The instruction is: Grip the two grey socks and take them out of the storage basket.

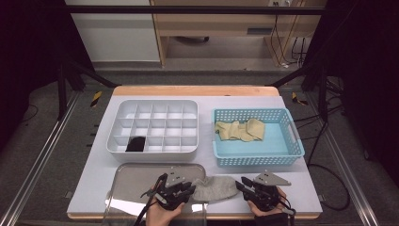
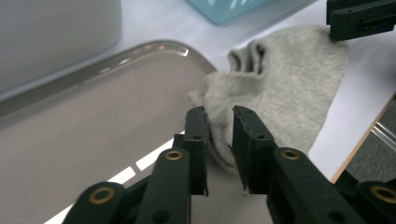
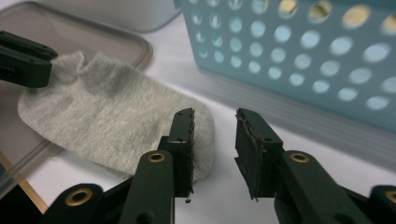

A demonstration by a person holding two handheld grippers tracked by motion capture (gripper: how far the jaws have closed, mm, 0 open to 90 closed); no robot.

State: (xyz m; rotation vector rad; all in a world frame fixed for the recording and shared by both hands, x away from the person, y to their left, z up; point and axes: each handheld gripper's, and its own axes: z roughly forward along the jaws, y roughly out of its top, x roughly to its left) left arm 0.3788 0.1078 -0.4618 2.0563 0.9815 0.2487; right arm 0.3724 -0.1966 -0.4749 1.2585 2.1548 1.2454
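Observation:
A grey sock [image 1: 214,188] lies flat at the table's front, its left end over the right rim of a metal tray [image 1: 136,181]. My left gripper [image 1: 190,188] is at the sock's left end. In the left gripper view its jaws stand a little apart over the grey sock [image 2: 280,88], with the sock's edge showing in the gap and no pad pressing on it. My right gripper [image 1: 242,182] is at the sock's right end. In the right gripper view its jaws are open beside the sock's rounded end [image 3: 116,121], with bare table between them.
A white compartment box [image 1: 153,106] stands behind the tray with a black item [image 1: 136,144] in a front cell. To its right a blue perforated basket [image 1: 282,141] holds beige socks [image 1: 240,130]. The table's front edge is close below both grippers.

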